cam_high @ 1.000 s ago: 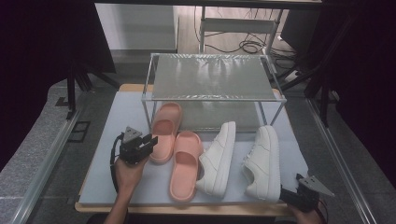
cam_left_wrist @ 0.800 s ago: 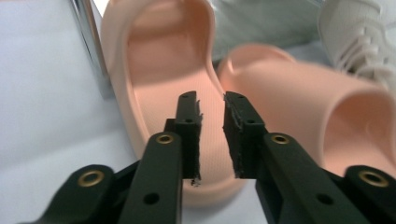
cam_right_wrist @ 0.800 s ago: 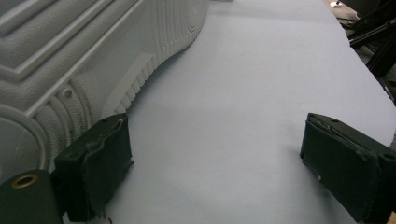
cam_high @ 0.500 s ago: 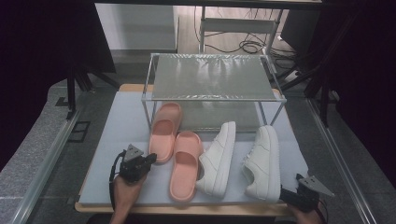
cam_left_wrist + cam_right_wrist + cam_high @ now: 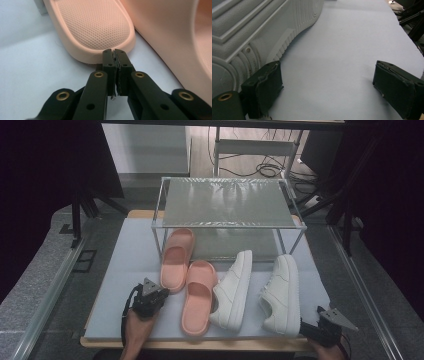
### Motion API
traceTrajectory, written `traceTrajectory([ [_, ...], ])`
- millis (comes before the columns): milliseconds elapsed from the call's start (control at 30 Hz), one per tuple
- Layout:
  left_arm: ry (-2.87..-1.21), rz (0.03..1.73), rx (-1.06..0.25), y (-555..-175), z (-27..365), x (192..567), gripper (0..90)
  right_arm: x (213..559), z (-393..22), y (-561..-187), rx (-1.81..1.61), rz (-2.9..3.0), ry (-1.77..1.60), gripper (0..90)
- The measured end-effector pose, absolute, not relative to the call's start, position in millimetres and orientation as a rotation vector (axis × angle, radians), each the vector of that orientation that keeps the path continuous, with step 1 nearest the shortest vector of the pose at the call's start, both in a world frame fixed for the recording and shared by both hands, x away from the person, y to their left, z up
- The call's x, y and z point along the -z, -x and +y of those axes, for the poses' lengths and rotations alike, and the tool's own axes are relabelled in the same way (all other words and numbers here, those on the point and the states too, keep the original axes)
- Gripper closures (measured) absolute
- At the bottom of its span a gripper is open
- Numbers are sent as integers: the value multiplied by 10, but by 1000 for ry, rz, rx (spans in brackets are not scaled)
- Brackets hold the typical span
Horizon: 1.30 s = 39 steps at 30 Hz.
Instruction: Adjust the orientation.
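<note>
Left claw [image 5: 115, 53]: jaws just pressed together, empty, tips at heel of rear pink slipper [image 5: 92, 27]; approach step, next must spread to pinch heel rim; right claw [image 5: 327, 82] spread, idle beside white sneaker [image 5: 249, 32]

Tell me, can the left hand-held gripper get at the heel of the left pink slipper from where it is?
Probably yes: the left hand-held gripper sits shut right at the left pink slipper's heel, nothing between. It must open first.

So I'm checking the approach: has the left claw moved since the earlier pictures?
Yes. The left claw has come toward the near table edge, from beside the far pink slipper to its heel, jaws now shut.
</note>
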<state>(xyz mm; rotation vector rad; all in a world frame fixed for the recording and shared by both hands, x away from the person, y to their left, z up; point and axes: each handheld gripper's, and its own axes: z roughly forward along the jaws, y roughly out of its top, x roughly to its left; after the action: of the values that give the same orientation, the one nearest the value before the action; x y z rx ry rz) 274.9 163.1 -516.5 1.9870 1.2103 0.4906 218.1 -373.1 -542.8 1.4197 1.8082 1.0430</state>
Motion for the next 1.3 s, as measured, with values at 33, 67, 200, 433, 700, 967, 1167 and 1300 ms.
traceTrajectory([
  [33, -1986, 1214, -492, -2768, 1626, 5164, 874, 5428, -3731, -2181, -1043, 1808, -1420, 83],
  [67, -1986, 1216, -495, -2794, 1617, 5163, 874, 5428, -3731, -2181, -1043, 1808, -1420, 83],
  [200, -1980, 1220, -510, -2883, 1595, 5151, 873, 5428, -3731, -2181, -1043, 1808, -1420, 83],
  [433, -1933, 1209, -537, -3063, 1545, 5039, 871, 5428, -3731, -2181, -1043, 1809, -1419, 83],
  [700, -1944, 1219, -551, -3253, 1472, 5026, 865, 5428, -3731, -2181, -1043, 1809, -1419, 83],
  [967, -1953, 1231, -567, -3435, 1418, 5023, 866, 5428, -3732, -2181, -1044, 1809, -1419, 83],
  [1167, -1955, 1243, -578, -3570, 1384, 5029, 864, 5428, -3732, -2181, -1044, 1808, -1419, 83],
  [1300, -1956, 1253, -581, -3651, 1355, 5033, 862, 5428, -3732, -2181, -1043, 1809, -1418, 83],
])
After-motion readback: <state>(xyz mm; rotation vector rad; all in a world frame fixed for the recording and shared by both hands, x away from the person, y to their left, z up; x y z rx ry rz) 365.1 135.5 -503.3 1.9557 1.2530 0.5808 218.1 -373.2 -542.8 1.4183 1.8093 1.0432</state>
